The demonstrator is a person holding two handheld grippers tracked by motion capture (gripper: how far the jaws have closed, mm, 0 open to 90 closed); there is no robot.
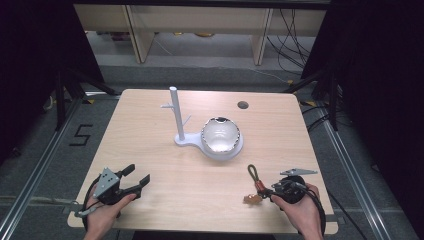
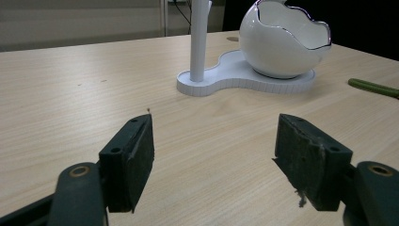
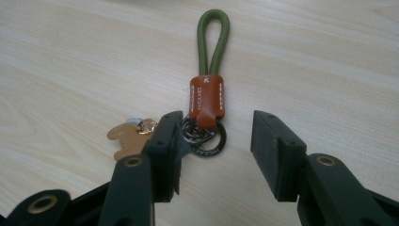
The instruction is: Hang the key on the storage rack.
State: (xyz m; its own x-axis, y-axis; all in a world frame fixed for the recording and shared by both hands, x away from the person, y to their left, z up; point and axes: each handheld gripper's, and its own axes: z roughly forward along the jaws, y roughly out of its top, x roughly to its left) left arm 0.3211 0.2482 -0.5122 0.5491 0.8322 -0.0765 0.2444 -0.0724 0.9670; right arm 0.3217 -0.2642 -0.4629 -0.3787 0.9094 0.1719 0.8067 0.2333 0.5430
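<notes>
right gripper (image 3: 214, 141) open | straddles keychain (image 3: 207, 101) ring end | green loop points far (left gripper (image 2: 214, 155) open, idle)

Keychain (image 1: 255, 184) on table (image 1: 150, 125) near right front edge; stand (image 1: 207, 142) with bowl (image 1: 221, 135) behind it, mid-table.
</notes>
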